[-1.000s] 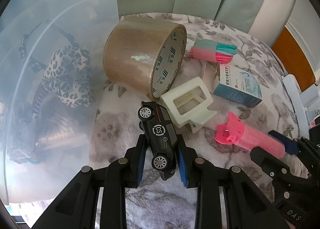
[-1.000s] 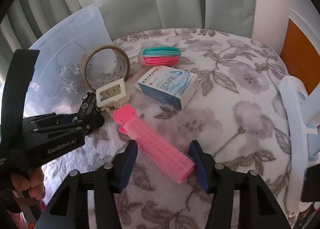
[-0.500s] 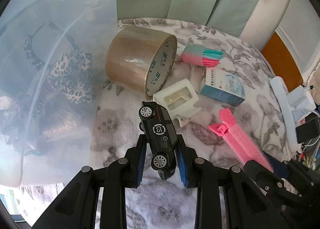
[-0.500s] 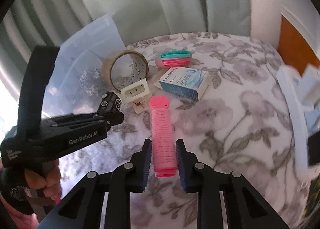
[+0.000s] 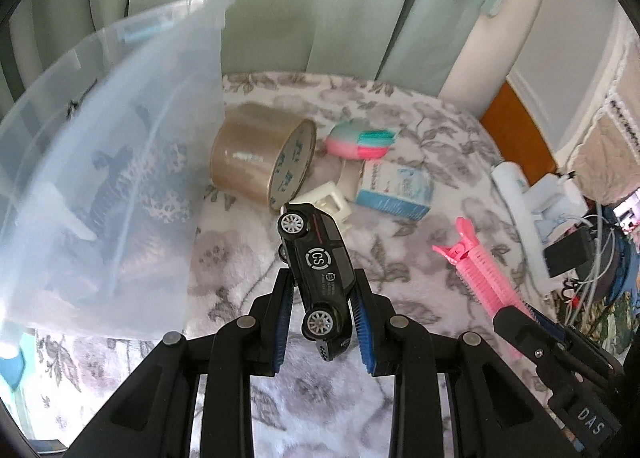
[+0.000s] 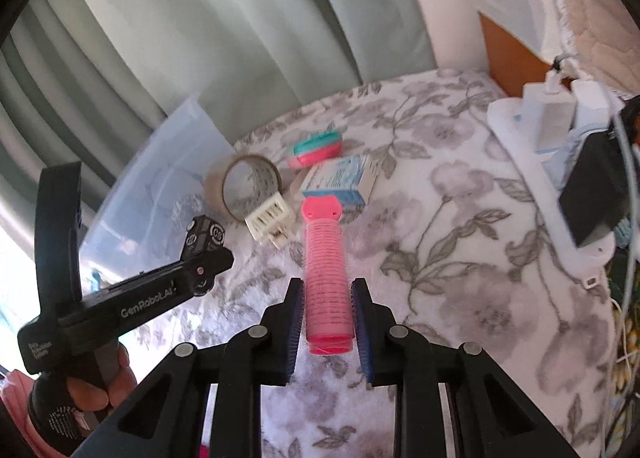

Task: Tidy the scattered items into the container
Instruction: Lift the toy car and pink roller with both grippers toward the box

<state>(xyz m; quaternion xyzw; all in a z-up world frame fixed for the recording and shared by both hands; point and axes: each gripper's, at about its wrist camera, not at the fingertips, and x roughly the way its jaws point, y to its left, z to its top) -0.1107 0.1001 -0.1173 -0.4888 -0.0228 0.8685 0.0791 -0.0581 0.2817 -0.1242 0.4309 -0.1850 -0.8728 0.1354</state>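
My left gripper (image 5: 322, 298) is shut on a black toy car (image 5: 318, 270) and holds it above the floral blanket. The car also shows in the right wrist view (image 6: 206, 236). My right gripper (image 6: 326, 314) is shut on a pink hair roller (image 6: 324, 274), lifted off the blanket; it also shows in the left wrist view (image 5: 480, 274). The clear plastic container (image 5: 100, 178) stands at the left with leopard-print fabric inside. A roll of brown tape (image 5: 260, 156), a white plastic frame (image 5: 332, 204), a blue-white box (image 5: 396, 190) and a pink-teal roller (image 5: 360, 138) lie on the blanket.
A white power strip with plugs and cables (image 6: 552, 162) lies along the right edge of the blanket. Green curtains (image 5: 280, 6) hang behind. An orange wooden panel (image 5: 516, 126) shows at the back right.
Both grippers have risen. The left lifted the toy car off the blanket. The right closed on the pink roller, turned it in line with the fingers and lifted it.
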